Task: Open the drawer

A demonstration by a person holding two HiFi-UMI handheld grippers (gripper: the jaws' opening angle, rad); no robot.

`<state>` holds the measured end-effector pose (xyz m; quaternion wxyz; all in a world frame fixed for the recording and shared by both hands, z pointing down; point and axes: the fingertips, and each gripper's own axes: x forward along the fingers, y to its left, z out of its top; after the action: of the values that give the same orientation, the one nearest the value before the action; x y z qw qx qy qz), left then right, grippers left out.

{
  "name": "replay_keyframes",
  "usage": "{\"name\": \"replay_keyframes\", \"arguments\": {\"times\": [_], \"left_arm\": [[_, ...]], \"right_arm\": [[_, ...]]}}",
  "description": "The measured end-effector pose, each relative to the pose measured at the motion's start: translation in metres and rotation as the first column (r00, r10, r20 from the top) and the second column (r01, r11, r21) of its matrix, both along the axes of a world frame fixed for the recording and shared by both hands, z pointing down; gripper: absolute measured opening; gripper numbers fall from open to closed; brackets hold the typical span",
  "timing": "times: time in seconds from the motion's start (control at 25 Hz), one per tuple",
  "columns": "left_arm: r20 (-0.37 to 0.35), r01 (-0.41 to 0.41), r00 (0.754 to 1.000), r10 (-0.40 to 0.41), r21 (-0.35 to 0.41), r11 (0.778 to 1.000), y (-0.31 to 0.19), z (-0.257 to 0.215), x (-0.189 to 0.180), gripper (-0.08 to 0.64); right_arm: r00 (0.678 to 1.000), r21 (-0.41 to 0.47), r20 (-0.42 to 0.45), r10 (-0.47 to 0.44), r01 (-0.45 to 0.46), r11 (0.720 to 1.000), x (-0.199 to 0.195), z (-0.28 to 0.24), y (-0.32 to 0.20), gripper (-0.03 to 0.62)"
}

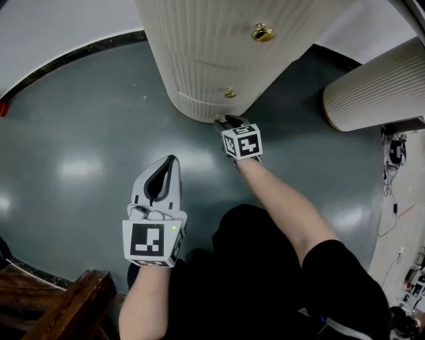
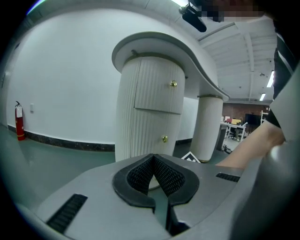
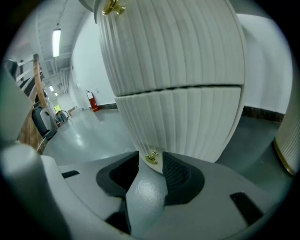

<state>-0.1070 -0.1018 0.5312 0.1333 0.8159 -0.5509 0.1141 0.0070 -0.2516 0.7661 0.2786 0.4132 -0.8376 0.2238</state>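
Observation:
A white ribbed cabinet column [image 1: 206,46] stands on the grey floor with two brass knobs. The upper knob [image 1: 263,32] shows high in the right gripper view [image 3: 112,6]. The lower drawer [image 3: 178,122] carries the small lower knob [image 1: 230,93]. My right gripper [image 1: 226,121] is low in front of it and open. In the right gripper view the lower knob [image 3: 151,158] sits at the mouth of the gap between the fingertips, and no pad presses on it. My left gripper [image 1: 171,159] hangs back over the floor, shut and empty, and faces the column [image 2: 150,108].
A second ribbed column [image 1: 372,93] stands to the right. Dark wooden furniture [image 1: 73,305] is at the lower left. Cables [image 1: 395,153] lie at the right edge. A red fire extinguisher [image 2: 19,121] stands by the far wall.

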Motion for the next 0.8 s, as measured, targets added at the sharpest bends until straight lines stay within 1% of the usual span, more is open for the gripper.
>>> {"name": "replay_keyframes", "arguments": {"times": [0.12,0.24,0.28,0.4,0.52,0.6,0.8], "left_arm": [[-0.029,-0.019,0.999,0.019,-0.006,1.0,0.001,-0.001,0.01,0.009],[-0.002,-0.052,0.999,0.052,-0.009,0.999,0.007,0.001,0.017,0.009],[-0.004,-0.053,0.999,0.053,-0.012,0.998,0.008,0.001,0.018,0.009],[-0.024,-0.05,0.998,0.05,-0.026,0.998,0.011,-0.002,0.017,0.009],[-0.008,-0.07,0.998,0.069,-0.01,0.998,0.015,-0.005,0.02,0.009],[0.003,-0.077,0.997,0.077,-0.009,0.997,0.018,-0.004,0.02,0.009],[0.028,-0.074,0.997,0.074,-0.017,0.997,0.022,-0.003,0.018,0.009]], "right_arm": [[0.999,-0.035,0.028,0.035,-0.034,0.999,-0.003,0.012,-0.002,0.121],[0.993,-0.071,0.08,0.087,-0.081,0.994,-0.007,0.02,-0.004,0.123],[0.99,-0.083,0.098,0.103,-0.095,0.992,-0.008,0.021,-0.005,0.123],[0.977,-0.121,0.145,0.158,-0.141,0.983,-0.009,0.025,-0.01,0.121],[0.958,-0.136,0.164,0.234,-0.212,0.968,-0.003,0.027,-0.014,0.107],[0.955,-0.129,0.169,0.244,-0.224,0.966,-0.002,0.027,-0.014,0.107],[0.961,-0.119,0.182,0.208,-0.189,0.975,-0.004,0.025,-0.012,0.1]]}}
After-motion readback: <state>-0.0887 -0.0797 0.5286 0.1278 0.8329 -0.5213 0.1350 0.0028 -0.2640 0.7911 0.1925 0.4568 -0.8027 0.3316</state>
